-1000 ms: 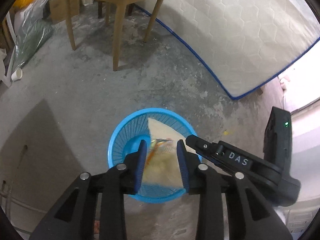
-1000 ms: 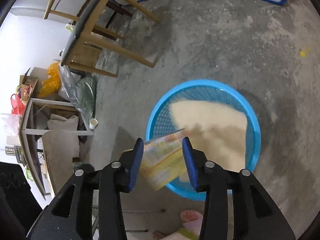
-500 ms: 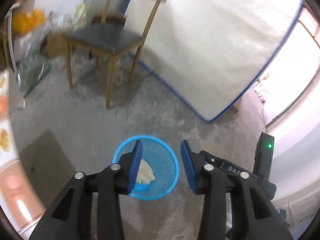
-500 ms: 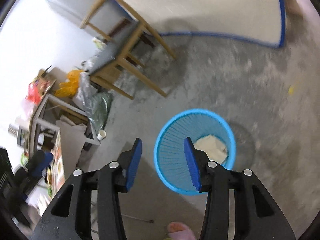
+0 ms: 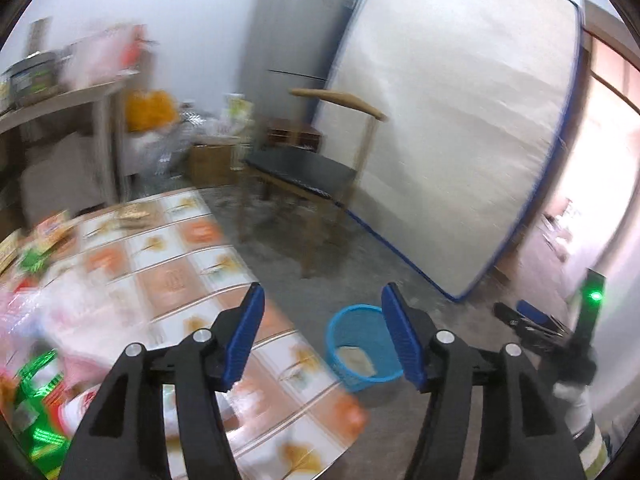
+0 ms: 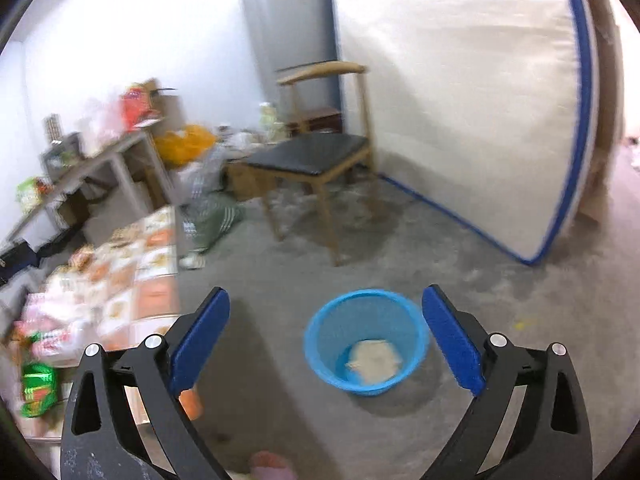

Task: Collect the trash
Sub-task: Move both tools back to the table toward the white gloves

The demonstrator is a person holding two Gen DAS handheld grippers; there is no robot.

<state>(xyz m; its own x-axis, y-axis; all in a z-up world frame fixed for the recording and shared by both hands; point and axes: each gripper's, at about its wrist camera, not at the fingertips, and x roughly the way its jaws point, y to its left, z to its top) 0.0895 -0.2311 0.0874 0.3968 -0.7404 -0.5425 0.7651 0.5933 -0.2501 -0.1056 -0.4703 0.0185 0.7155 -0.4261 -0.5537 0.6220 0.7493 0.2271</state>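
Observation:
A blue plastic trash basket (image 6: 334, 332) stands on the concrete floor with pale paper trash (image 6: 374, 360) at its bottom; it also shows in the left wrist view (image 5: 340, 332). My left gripper (image 5: 322, 340) is open and empty, raised high between the table's edge and the basket. My right gripper (image 6: 326, 344) is open wide and empty, raised above and short of the basket. Snack wrappers (image 5: 38, 412) lie on the patterned table (image 5: 168, 280) at the left, blurred; some show in the right wrist view (image 6: 36, 384).
A wooden chair (image 6: 316, 156) stands beyond the basket. A mattress (image 6: 460, 92) leans on the right wall, a grey fridge (image 6: 296, 16) behind it. A cluttered shelf (image 6: 80, 160) and bags (image 6: 184, 144) fill the back left. My right gripper's body (image 5: 576, 332) shows at the right.
Both grippers have lifted up and back from the basket and opened wider. The colourful wrapper held over the basket a second ago is gone from the right gripper. The table has come into view.

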